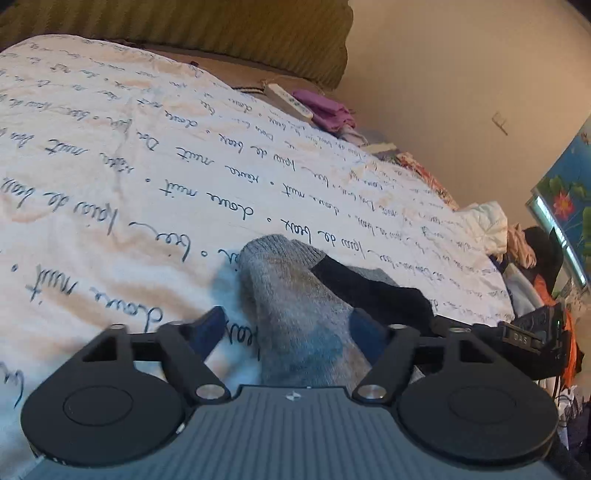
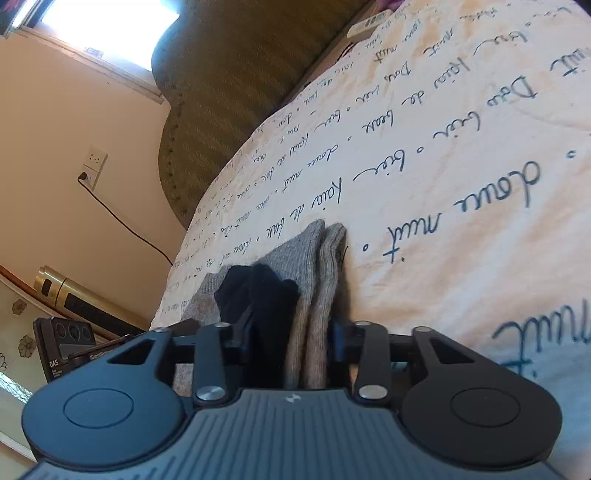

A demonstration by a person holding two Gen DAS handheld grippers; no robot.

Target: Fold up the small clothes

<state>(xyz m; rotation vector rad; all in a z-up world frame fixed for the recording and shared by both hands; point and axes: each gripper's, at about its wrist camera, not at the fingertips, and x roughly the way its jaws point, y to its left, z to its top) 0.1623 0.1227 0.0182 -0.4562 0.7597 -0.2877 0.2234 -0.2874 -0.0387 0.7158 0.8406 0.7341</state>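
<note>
- the bed takes up most of both views, covered in a white duvet [image 1: 122, 155] with dark handwritten-style script printed in rows all over it
- behind it there's an olive ribbed headboard [image 1: 207, 33] against a plain beige wall [image 1: 461, 92]
- off the far side of the bed in the left wrist view is a messy heap of clothes [image 1: 524, 251], white, peach, black and orange bits all mixed up
- the grey sock [image 1: 291, 295] lies on the duvet close in front of both cameras, cuff end pointing away, with a black patch [image 1: 373, 291] beside it. from the right wrist view it looks like two grey layers side by side, so probably a pair stacked, can't say for sure
- left gripper [image 1: 291, 328] has its fingers spread wide, one each side of the sock. the sock runs through the gap but the blue pads don't look pressed into it
- right gripper [image 2: 291, 332] is spread too, a bit narrower, with the sock and the black part sitting between the fingers. the fabric fills a lot of the gap, but i don't see a squeeze
- smaller stuff: a purple cloth [image 1: 325, 109] near the headboard with a white remote [image 1: 291, 101] just beside it
- a wall socket [image 2: 94, 162] with a dark cable plugged in shows in the right wrist view
</note>
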